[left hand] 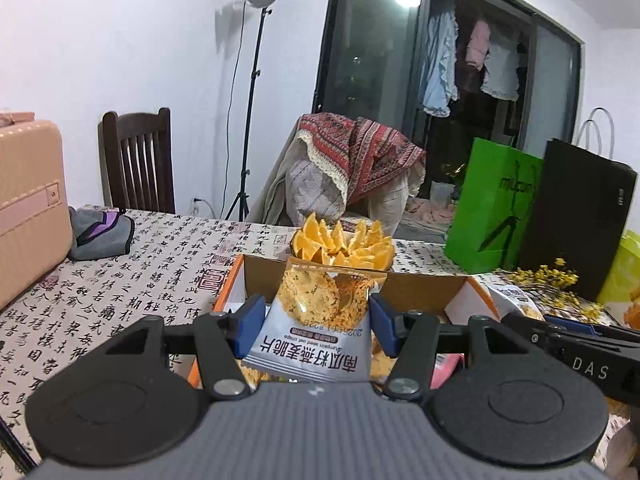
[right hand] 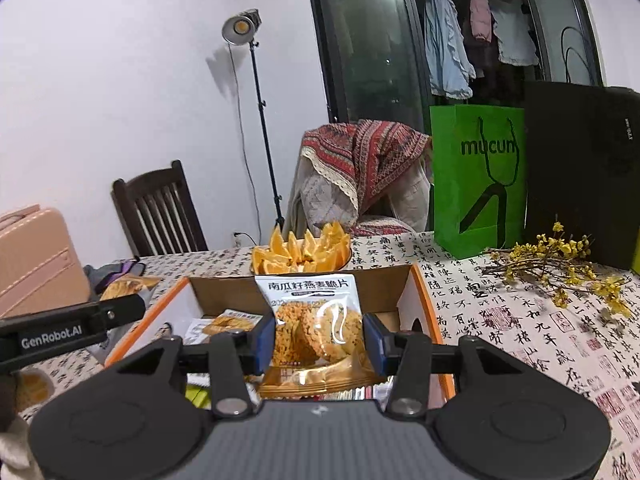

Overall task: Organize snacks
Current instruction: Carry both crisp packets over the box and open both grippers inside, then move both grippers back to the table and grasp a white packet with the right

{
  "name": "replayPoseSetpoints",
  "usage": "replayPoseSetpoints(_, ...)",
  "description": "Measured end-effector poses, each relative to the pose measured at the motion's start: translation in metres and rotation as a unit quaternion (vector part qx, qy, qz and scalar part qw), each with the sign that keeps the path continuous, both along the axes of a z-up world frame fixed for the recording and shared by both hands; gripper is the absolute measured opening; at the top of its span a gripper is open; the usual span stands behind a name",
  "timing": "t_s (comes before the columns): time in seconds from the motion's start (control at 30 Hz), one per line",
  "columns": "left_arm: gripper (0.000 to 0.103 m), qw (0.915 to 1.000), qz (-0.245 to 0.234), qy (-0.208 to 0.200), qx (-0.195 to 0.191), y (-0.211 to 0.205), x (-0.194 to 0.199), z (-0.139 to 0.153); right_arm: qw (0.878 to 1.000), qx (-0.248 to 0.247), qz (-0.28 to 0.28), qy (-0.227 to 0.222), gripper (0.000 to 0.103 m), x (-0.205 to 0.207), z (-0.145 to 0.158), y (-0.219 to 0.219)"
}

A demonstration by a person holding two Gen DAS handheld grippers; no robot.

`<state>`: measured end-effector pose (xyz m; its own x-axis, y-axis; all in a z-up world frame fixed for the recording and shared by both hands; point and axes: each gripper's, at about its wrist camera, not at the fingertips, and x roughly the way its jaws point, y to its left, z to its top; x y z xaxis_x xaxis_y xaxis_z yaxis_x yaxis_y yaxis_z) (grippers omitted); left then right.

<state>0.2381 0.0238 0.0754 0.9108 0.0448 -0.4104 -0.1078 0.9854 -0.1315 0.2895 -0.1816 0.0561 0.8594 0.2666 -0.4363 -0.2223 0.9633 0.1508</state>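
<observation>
My left gripper (left hand: 316, 326) is shut on a white packet of oat crisps (left hand: 320, 320), held upside down above the open cardboard box (left hand: 416, 286) with orange edges. My right gripper (right hand: 320, 338) is shut on a second oat crisp packet (right hand: 316, 320), upright, over the same box (right hand: 420, 300). More packets lie inside the box (right hand: 236, 320). Each gripper shows at the edge of the other's view: the right one's packet (left hand: 516, 300) at right, the left one's packet (right hand: 128, 284) at left.
A bowl of orange wedges (right hand: 304, 252) stands just behind the box. A green paper bag (right hand: 480, 176) and a black bag (right hand: 580, 172) stand at the back right, with yellow flower twigs (right hand: 560, 264) before them. A pink suitcase (left hand: 28, 208) and a grey pouch (left hand: 102, 232) are at left.
</observation>
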Motion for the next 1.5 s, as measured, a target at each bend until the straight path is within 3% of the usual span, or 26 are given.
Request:
replayPoseSetpoints(0.3, 0.057, 0.9988, 0.039, 0.027, -0.013, 0.011, 0.048, -0.026, 0.999, -0.007, -0.029, 0.015, 0.045, 0.041, -0.028, 0.004)
replayPoseSetpoints(0.77, 0.058, 0.9994, 0.026, 0.022, 0.001, 0.013, 0.057, -0.052, 1.000, 0.018, -0.014, 0.018, 0.045, 0.050, -0.052, -0.006)
replayPoseSetpoints(0.83, 0.059, 0.9995, 0.025, 0.018, -0.003, 0.013, 0.056, -0.051, 1.000, 0.019, -0.013, 0.017, 0.047, 0.050, -0.053, -0.007)
replayPoseSetpoints(0.9, 0.074, 0.9996, 0.023, 0.011, -0.011, 0.015, 0.053, -0.050, 1.000, 0.023, -0.010, 0.018, 0.049, 0.049, -0.052, -0.007)
replayPoseSetpoints(1.0, 0.090, 0.9995, 0.031, -0.002, -0.010, 0.015, 0.048, -0.047, 0.999, 0.026, -0.010, 0.017, 0.063, 0.048, -0.051, -0.008)
replayPoseSetpoints(1.07, 0.098, 0.9994, 0.032, -0.010, -0.011, 0.015, 0.045, -0.045, 1.000, 0.026, -0.009, 0.014, 0.082, 0.046, -0.050, -0.009)
replayPoseSetpoints(1.1, 0.103, 0.9993, 0.034, -0.013, -0.012, 0.015, 0.043, -0.044, 1.000, 0.028, -0.009, 0.012, 0.086, 0.046, -0.050, -0.009)
replayPoseSetpoints(1.23, 0.103, 0.9989, 0.041, -0.020, -0.015, 0.017, 0.040, -0.041, 1.000, 0.029, -0.008, 0.010, 0.103, 0.043, -0.049, -0.010)
replayPoseSetpoints(1.5, 0.103, 0.9988, 0.044, -0.015, -0.018, 0.017, 0.036, -0.038, 1.000, 0.022, -0.005, 0.001, 0.103, 0.037, -0.044, -0.009)
